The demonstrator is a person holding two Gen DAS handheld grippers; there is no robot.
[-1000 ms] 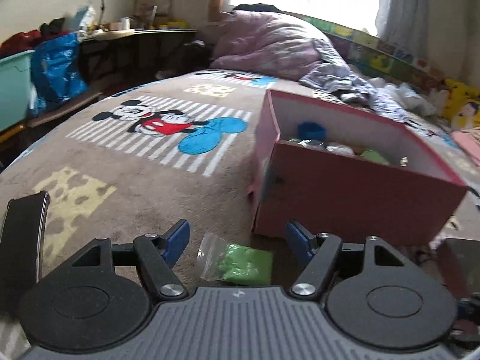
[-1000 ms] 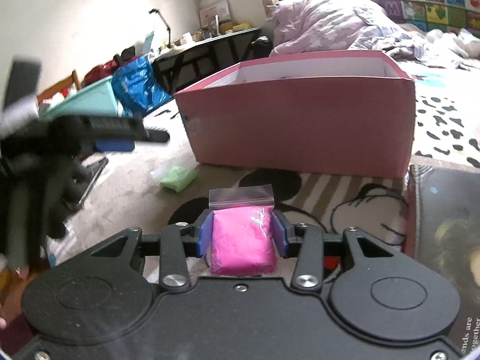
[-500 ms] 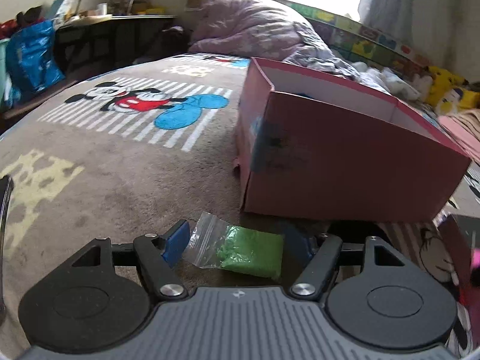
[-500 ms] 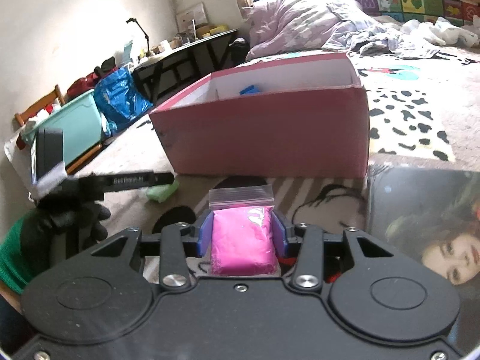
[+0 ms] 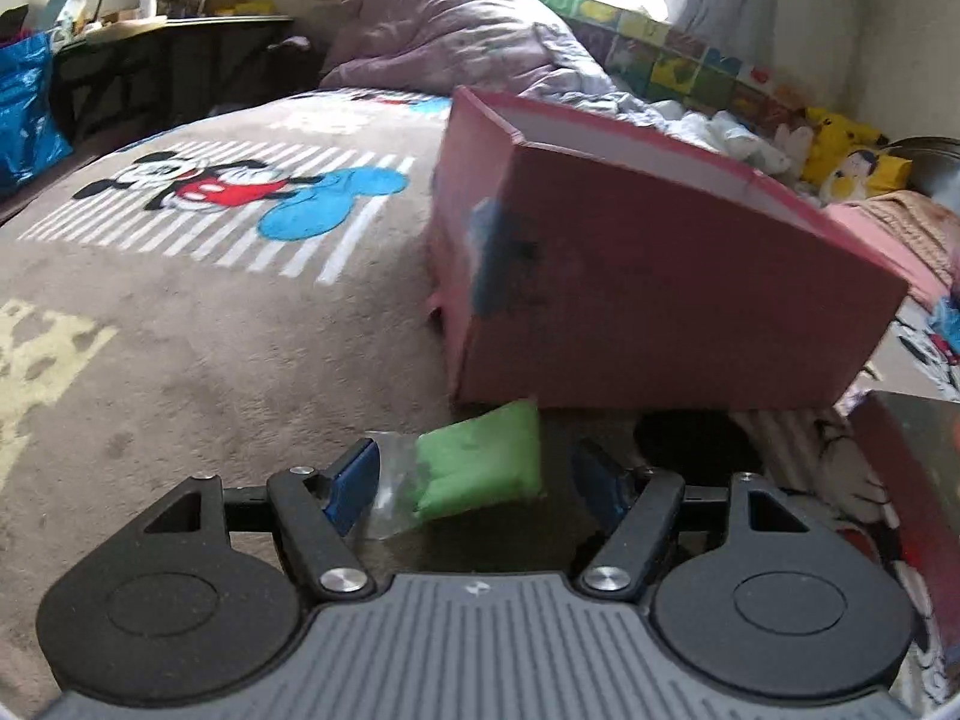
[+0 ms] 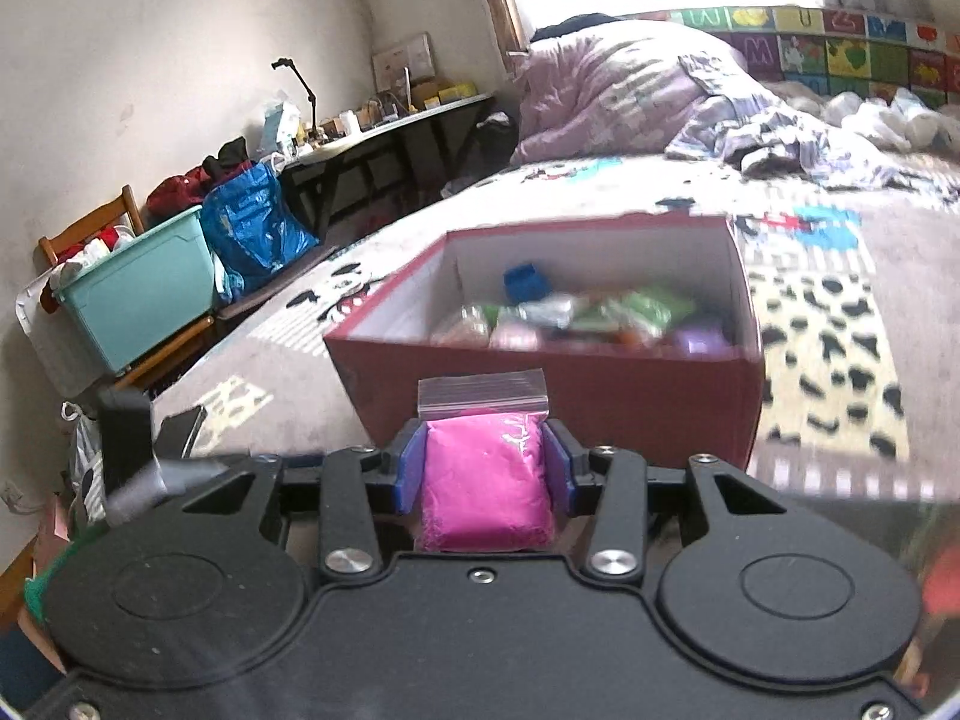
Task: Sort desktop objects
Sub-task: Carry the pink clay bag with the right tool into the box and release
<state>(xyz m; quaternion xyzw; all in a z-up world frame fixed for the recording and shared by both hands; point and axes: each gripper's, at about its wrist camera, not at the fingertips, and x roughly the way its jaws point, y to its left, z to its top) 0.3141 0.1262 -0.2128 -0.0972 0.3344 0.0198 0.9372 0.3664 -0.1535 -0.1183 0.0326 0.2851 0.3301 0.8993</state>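
No lettering reads clearly; the plush blanket (image 5: 180,312) carries a cartoon mouse print. The left gripper (image 5: 477,477) has its blue fingers (image 5: 354,483) spread wide around a soft green bag (image 5: 480,468) with a clear plastic top, neither finger clearly touching it. Just past lies a matte pink cardboard box (image 5: 660,300). The right gripper (image 6: 485,474) is clamped on a plump pink bag (image 6: 486,480) with a zip seal, short of the box (image 6: 540,384) of mixed bags.

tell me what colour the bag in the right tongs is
Pink bag, clear zip top; right wrist view shows it best.
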